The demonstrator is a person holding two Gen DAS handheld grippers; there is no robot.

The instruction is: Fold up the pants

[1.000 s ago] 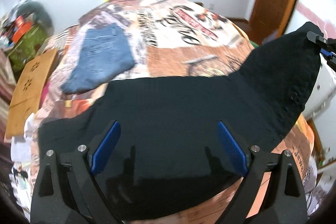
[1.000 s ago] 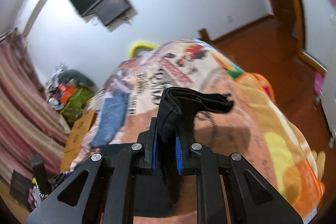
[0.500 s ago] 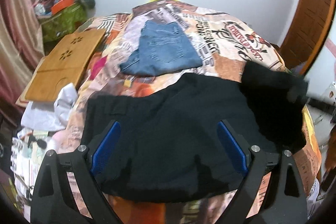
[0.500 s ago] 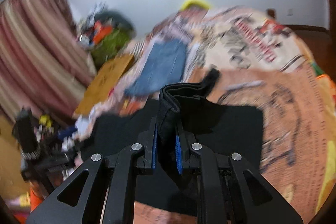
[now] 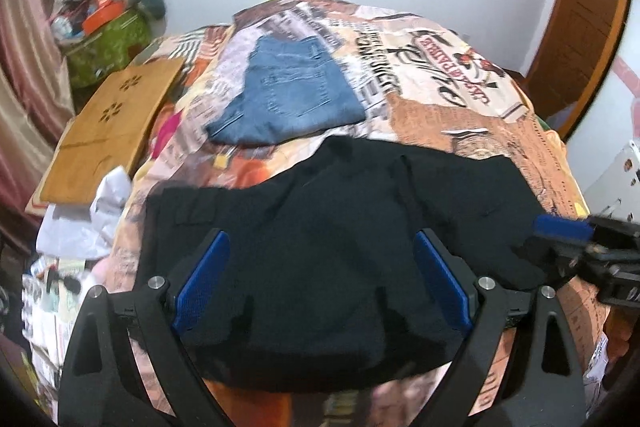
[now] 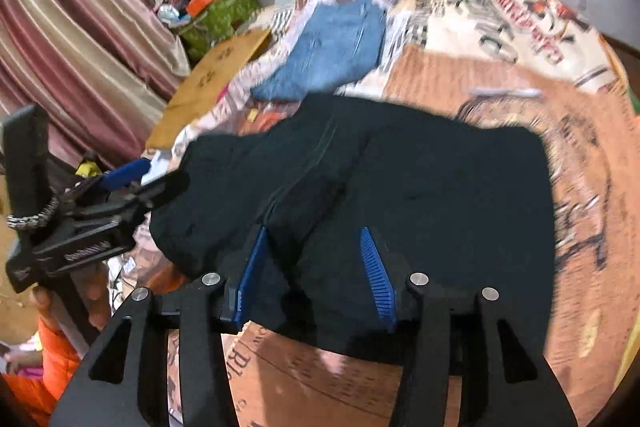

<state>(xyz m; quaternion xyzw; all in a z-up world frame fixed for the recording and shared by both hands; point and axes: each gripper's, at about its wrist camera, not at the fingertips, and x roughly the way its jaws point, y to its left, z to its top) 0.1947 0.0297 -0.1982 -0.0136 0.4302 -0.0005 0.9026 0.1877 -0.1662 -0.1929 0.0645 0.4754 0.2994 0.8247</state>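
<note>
Now hovering both grippers, left point(image 5: 320, 279) and right point(image 6: 312, 271), fingers spread, empty; black pants point(image 5: 340, 227) lying half-folded, further folds remaining.

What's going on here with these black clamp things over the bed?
A person is folding black pants on a bed, using hand-held tongs instead of bare hands. Both the left tongs and the right tongs are open and hover over the pants, gripping nothing. The pants lie folded over on the patterned blanket. Blue jeans, already folded, lie farther back, and a wooden board sits at the bed's left edge.
</note>
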